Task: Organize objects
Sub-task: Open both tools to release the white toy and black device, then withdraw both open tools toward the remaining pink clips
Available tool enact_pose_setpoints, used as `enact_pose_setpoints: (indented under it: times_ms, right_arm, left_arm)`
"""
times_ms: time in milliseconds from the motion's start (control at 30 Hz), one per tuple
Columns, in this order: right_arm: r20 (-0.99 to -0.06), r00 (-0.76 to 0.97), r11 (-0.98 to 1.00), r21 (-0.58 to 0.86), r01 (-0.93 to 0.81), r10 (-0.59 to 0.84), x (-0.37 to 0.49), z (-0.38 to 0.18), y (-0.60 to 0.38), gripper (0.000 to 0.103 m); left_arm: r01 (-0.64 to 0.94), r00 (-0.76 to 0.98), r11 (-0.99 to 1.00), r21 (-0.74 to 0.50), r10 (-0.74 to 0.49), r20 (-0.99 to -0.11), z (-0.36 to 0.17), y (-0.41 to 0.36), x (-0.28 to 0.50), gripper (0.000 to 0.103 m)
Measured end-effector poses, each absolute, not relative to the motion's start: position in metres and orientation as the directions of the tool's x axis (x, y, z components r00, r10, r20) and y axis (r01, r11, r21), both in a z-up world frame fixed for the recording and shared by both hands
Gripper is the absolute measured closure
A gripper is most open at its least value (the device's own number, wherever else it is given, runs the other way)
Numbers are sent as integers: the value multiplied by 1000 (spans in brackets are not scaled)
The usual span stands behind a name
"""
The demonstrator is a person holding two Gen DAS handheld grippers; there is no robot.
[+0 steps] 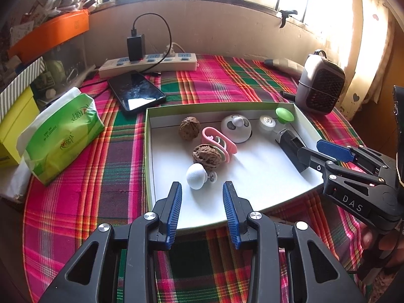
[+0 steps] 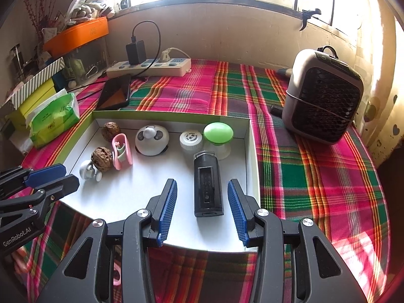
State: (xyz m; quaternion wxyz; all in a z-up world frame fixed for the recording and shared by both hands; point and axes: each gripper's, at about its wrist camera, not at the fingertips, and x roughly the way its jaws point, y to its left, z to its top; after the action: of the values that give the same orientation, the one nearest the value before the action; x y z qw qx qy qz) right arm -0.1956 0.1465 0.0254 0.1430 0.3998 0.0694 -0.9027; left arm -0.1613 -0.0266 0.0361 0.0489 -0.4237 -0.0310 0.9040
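A shallow white box with a green rim (image 1: 149,151) (image 2: 252,151) lies on the plaid cloth. In it lie two walnuts (image 1: 190,128) (image 1: 207,154), a pink clip (image 1: 218,142), a round white panda gadget (image 1: 236,128), a white knob (image 1: 196,176), a white jar (image 2: 191,141), a green-topped piece (image 2: 218,132) and a black rectangular device (image 2: 208,184). My left gripper (image 1: 202,189) is open and empty just short of the white knob. My right gripper (image 2: 202,189) is open, its fingers either side of the black device's near end, not touching it.
A green tissue pack (image 1: 63,136), a phone (image 1: 136,91) on a charger cable and a power strip (image 1: 149,63) lie left and behind the box. A grey fan heater (image 2: 323,96) stands at the back right. Boxes (image 1: 15,116) are stacked at the left edge.
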Motion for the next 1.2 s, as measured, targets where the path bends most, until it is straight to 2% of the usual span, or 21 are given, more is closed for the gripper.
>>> enact_pose_setpoints:
  times_ms: [867, 1200]
  right_arm:
    - [-695, -668, -942, 38, 334, -265, -126, 34, 159, 60]
    - [-709, -605, -903, 107, 416, -362, -111, 19, 145, 60]
  left_arm:
    - [-84, -668, -990, -114, 140, -731, 42, -28, -107, 71]
    - [-79, -644, -986, -149, 164, -747, 29, -32, -97, 71]
